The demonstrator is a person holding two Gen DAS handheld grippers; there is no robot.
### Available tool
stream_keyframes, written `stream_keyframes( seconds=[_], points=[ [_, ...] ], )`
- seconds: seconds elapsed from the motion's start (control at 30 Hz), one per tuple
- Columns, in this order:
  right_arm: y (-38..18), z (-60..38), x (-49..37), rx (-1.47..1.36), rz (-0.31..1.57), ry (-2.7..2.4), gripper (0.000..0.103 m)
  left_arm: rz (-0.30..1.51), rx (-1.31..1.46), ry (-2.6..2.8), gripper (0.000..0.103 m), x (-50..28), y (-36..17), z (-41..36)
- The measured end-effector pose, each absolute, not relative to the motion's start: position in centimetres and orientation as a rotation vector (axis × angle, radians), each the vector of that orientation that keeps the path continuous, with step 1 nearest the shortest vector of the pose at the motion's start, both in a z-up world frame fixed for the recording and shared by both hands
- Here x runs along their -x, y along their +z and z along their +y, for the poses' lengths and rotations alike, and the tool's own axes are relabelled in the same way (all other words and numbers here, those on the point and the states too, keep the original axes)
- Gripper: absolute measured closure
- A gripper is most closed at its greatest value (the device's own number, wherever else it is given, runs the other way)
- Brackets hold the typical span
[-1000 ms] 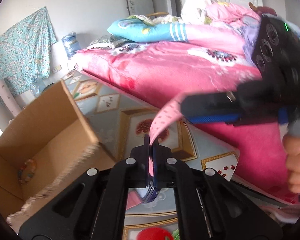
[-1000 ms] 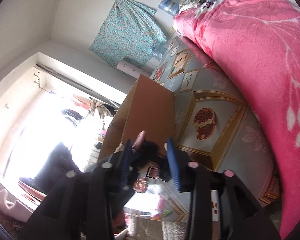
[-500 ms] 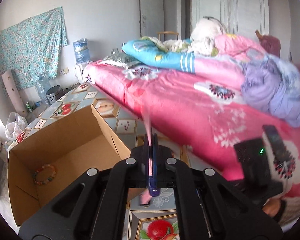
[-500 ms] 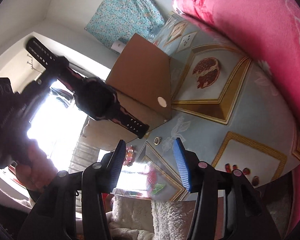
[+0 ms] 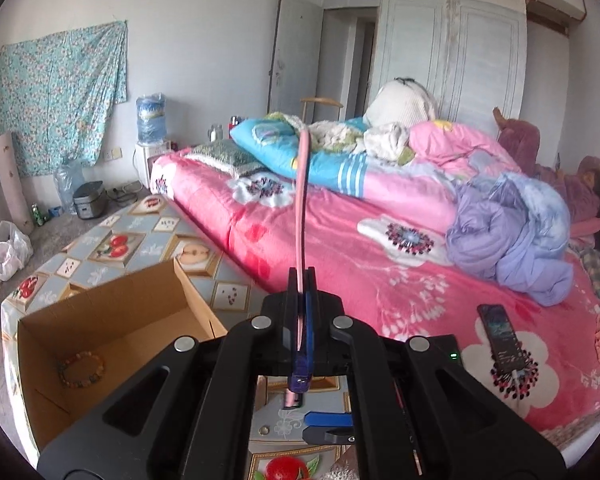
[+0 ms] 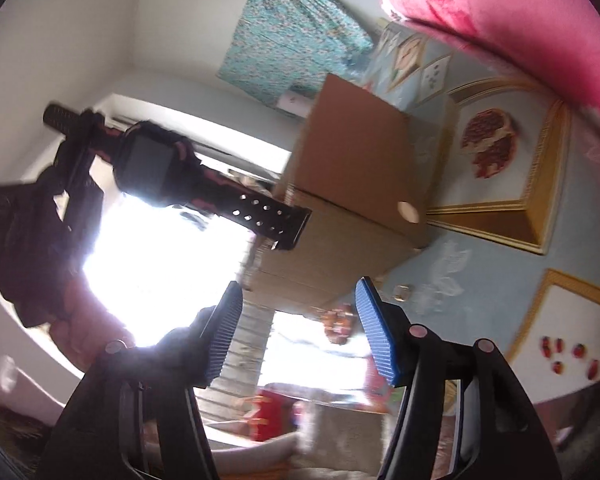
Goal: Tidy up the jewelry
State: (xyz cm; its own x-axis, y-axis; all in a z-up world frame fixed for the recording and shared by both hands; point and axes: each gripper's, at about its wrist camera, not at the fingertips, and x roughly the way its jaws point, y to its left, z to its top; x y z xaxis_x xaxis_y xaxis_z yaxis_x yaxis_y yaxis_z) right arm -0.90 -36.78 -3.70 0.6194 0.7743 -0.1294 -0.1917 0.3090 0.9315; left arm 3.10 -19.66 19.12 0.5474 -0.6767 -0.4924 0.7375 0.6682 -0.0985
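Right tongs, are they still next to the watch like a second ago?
No. The right tongs now sit open below the watch, toward the cardboard box.

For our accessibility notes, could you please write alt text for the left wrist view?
The left gripper is shut on a pink watch strap standing upright before a pink bed. At lower left, an open cardboard box holds a beaded bracelet.

Cardboard box (image 5: 112, 332) open on top, bead bracelet (image 5: 81, 369) on its floor, bed (image 5: 380, 264) close alongside
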Motion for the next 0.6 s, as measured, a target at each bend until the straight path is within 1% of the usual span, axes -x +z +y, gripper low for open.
stream_keyframes(
  seconds=[0.07, 0.2, 0.37, 0.6],
  points=[
    [-3.4, -36.9, 0.1, -1.132, 0.611, 0.783, 0.042, 0.501, -0.112, -0.851, 0.101, -2.8, 20.5, -19.3],
    [-4.1, -37.9, -2.0, -1.416, 0.438, 1.052, 0.034, 0.451, -0.092, -0.847, 0.101, -2.4, 22.8, -18.2],
    [-4.7, -36.9, -4.7, -1.633, 0.369, 1.172, 0.034, 0.391, -0.043, -0.837, 0.101, -2.1, 25.9, -16.7],
    [-1.1, -32.6, -7.3, -1.716, 0.321, 1.371, 0.034, 0.298, 0.027, -0.839, 0.101, -1.4, 29.0, -14.2]
  ],
)
